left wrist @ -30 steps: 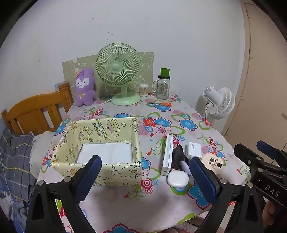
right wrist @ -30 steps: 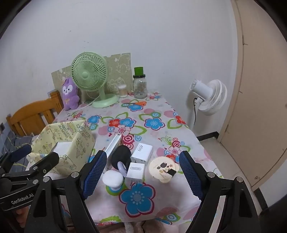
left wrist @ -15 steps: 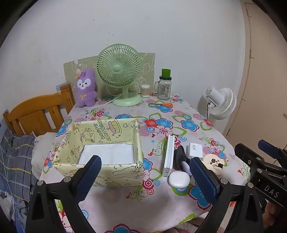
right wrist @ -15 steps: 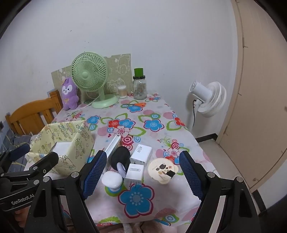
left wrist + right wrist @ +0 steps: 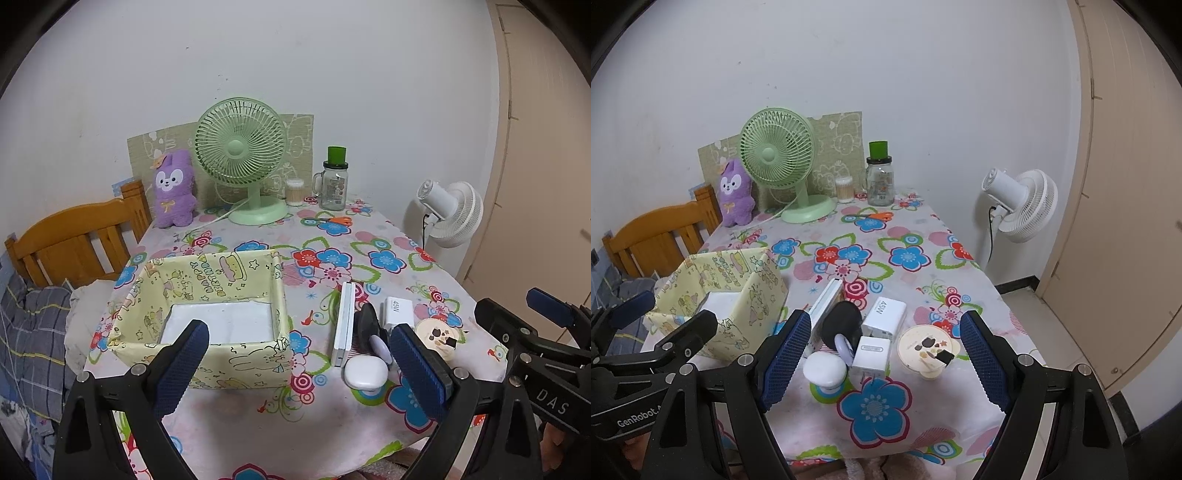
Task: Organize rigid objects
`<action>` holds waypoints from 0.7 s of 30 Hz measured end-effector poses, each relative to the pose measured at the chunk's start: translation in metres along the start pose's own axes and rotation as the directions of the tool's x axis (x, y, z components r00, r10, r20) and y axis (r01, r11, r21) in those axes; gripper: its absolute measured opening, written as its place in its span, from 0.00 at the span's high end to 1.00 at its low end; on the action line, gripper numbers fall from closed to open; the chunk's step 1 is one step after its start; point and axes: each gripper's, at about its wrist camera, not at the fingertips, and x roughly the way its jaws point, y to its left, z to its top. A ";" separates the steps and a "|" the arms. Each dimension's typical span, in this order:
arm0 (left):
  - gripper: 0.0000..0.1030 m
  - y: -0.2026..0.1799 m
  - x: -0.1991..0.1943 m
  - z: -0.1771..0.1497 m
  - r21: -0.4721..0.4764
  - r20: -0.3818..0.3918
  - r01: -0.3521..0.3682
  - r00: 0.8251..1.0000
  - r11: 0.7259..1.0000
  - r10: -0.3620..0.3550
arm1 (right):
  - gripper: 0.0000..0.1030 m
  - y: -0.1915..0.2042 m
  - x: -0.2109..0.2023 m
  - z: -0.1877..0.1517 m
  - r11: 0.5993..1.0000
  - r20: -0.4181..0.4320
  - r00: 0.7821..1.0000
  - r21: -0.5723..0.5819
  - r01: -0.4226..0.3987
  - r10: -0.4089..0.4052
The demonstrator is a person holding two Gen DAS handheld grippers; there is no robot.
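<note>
Both grippers hover over the near edge of the table, jaws spread wide and empty: the left gripper before the yellow box near the near-left corner, the right gripper over a cluster toward the near-right corner: 2 white chargers, a white case, a black puck, a round cream lid.
</note>
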 end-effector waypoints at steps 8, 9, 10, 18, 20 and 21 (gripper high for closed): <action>0.03 0.001 -0.001 -0.001 -0.003 0.013 0.006 1.000 1.000 -0.006 | 0.17 0.002 -0.004 0.000 1.000 0.023 1.000 0.006 0.005 -0.006; 0.03 0.001 -0.001 -0.001 -0.004 0.013 0.006 1.000 1.000 -0.006 | 0.17 0.002 -0.004 0.000 1.000 0.024 1.000 0.008 0.006 -0.006; 0.03 0.001 -0.001 -0.001 -0.004 0.013 0.006 1.000 1.000 -0.006 | 0.17 0.002 -0.004 0.000 1.000 0.026 1.000 0.009 0.006 -0.006; 0.04 0.001 -0.001 0.000 -0.004 0.014 0.007 1.000 1.000 -0.007 | 0.17 0.002 -0.004 0.000 1.000 0.025 1.000 0.013 0.005 -0.005; 0.04 0.001 -0.001 0.000 -0.003 0.015 0.007 1.000 1.000 -0.007 | 0.17 0.002 -0.004 0.000 1.000 0.024 1.000 0.015 0.003 -0.003; 0.04 0.000 -0.001 0.000 -0.003 0.015 0.005 1.000 1.000 -0.005 | 0.17 0.002 -0.004 0.000 1.000 0.024 1.000 0.017 0.001 -0.001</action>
